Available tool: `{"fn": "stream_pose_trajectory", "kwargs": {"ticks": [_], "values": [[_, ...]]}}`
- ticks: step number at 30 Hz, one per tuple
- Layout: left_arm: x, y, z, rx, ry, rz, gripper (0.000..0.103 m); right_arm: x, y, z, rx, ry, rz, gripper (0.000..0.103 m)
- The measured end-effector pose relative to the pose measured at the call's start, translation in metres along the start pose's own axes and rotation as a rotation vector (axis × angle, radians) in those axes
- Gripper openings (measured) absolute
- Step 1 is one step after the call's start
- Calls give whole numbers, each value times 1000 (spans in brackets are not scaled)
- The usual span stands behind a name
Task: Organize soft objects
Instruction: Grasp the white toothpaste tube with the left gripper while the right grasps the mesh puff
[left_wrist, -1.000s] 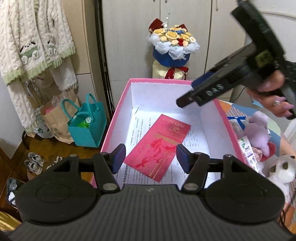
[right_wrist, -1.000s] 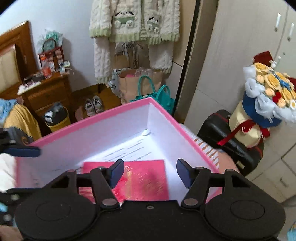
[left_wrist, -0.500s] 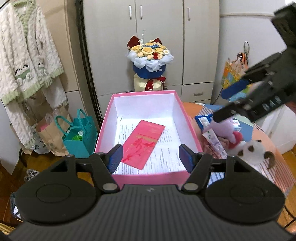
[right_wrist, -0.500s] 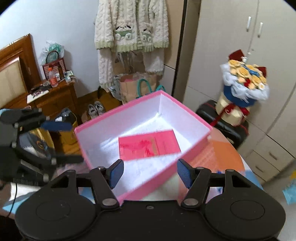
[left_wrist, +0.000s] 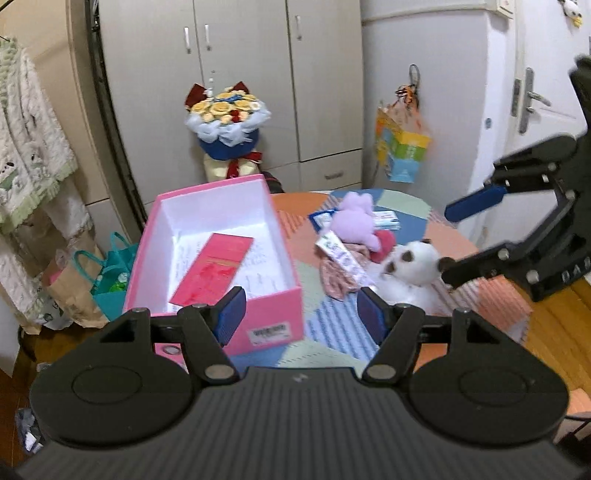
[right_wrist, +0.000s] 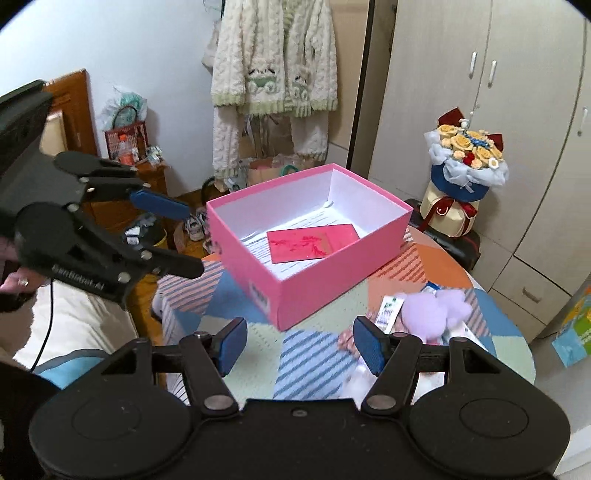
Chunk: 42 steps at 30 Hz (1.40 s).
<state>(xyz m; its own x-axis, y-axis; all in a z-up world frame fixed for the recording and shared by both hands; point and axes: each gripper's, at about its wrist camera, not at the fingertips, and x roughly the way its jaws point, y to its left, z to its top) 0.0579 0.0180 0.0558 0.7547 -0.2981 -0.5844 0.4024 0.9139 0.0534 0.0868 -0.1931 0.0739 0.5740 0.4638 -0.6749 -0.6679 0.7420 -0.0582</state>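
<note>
Both grippers hang over the round counter (left_wrist: 332, 332) with its patchwork cloth. The left gripper (left_wrist: 299, 314) has its blue pads spread with nothing between them, sitting above the near corner of the pink box (left_wrist: 258, 317). The right gripper (right_wrist: 299, 343) is spread too and empty, just near of the soft toys. The box stands open on the left part of the counter, with a red envelope (left_wrist: 214, 269) lying flat on printed paper inside. To its right, out on the cloth, lies the heap of soft things: a purple plush toy (left_wrist: 354, 221) at the far side, a white plush toy (left_wrist: 410, 269) nearer (dark patches on its face), and a pink cloth (left_wrist: 336, 280) touching them. A flower bouquet (right_wrist: 465, 162) stands beyond the box.
</note>
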Motion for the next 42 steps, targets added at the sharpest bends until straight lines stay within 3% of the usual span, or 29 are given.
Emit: {"fn": "stream_pose_trajectory", "kwargs": {"ticks": [7,10,15,19,25,28,37,42], "values": [[22,-34,-11,-35,-9,-33,67,-12,-1,-58,113,-80,45,70],[39,-53,-15,-21,-62,-30,67,-2,-3,-78,152,-89,20,70],[80,-75,-20,-49,-148,-27,67,25,-7,-108,156,-138,-104,70],[113,-83,-17,-63,-152,-34,66,55,-23,-126,220,-145,-93,70],[168,-85,-14,-130,-97,-106,63,97,-28,-144,230,-155,-192,70],[196,-79,-14,-208,-95,-76,62,112,-30,-154,234,-197,-274,70],[242,-67,-17,-315,-18,-23,42,124,-38,-164,252,-221,-258,75],[255,-61,-24,-377,27,-22,40,130,-45,-165,280,-206,-257,89]]}}
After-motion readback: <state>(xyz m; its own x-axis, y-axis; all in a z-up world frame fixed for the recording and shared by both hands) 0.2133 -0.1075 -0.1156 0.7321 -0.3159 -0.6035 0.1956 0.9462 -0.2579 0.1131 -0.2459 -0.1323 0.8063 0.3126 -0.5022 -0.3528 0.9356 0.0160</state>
